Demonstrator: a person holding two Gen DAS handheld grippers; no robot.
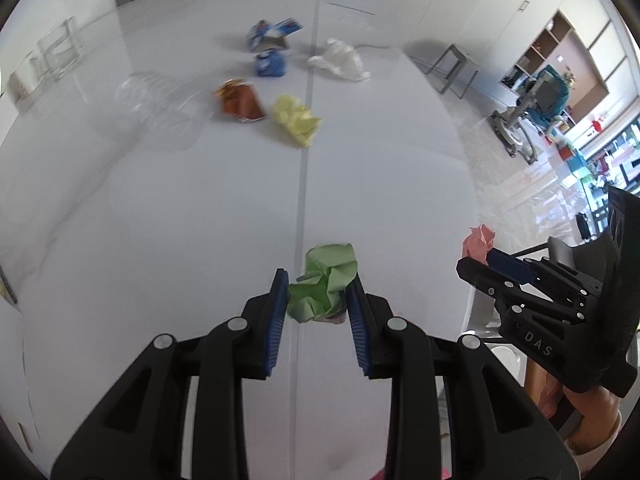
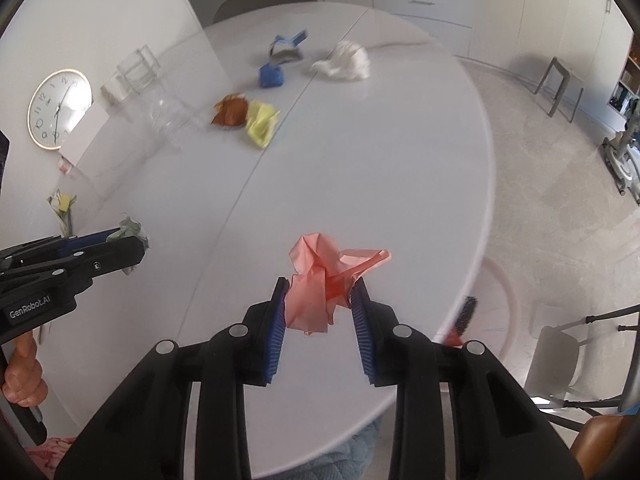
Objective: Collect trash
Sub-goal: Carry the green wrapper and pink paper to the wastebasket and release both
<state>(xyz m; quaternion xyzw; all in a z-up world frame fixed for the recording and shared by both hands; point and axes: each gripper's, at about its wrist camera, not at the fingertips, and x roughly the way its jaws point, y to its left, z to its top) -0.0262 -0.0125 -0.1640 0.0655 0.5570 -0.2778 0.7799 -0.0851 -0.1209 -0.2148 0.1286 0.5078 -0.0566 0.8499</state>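
My left gripper (image 1: 318, 286) is shut on a crumpled green paper ball (image 1: 324, 282), held above the white table (image 1: 160, 200). My right gripper (image 2: 320, 292) is shut on a crumpled pink paper (image 2: 324, 276), held over the table's near right part. Each gripper shows in the other's view: the right one (image 1: 474, 258) with pink paper (image 1: 478, 240), the left one (image 2: 132, 248) with green paper (image 2: 130, 230). Further back lie a yellow paper ball (image 1: 296, 118), a brown wrapper (image 1: 240, 102), blue wrappers (image 1: 272, 62) and a white tissue (image 1: 340, 60).
A clear plastic bottle (image 1: 156, 100) lies left of the brown wrapper. Clear glass holders (image 1: 60, 48) stand at the table's far left. A round wall clock (image 2: 58, 108) leans at the left. A chair (image 2: 568, 344) stands on the floor to the right.
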